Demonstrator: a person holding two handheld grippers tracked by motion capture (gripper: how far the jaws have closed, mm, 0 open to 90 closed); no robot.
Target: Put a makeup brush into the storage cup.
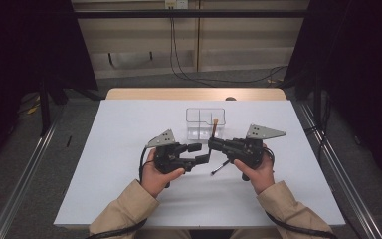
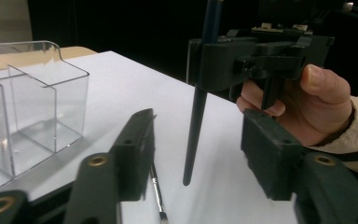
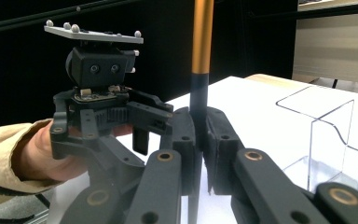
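We are seeing two brushes: one clamped upright in the right gripper, one lying on the bench under the open left gripper, beside one clear organizer.

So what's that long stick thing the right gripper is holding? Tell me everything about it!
It looks like a makeup or paint brush. Its handle is thin, dark below and shiny orange-gold higher up. The right gripper has its jaws shut on the dark part and holds it nearly upright. In the left gripper view, the tapered dark end points down, just above the white table, apparently not touching it. Its top runs out of both gripper views, so I cannot see any bristles there.
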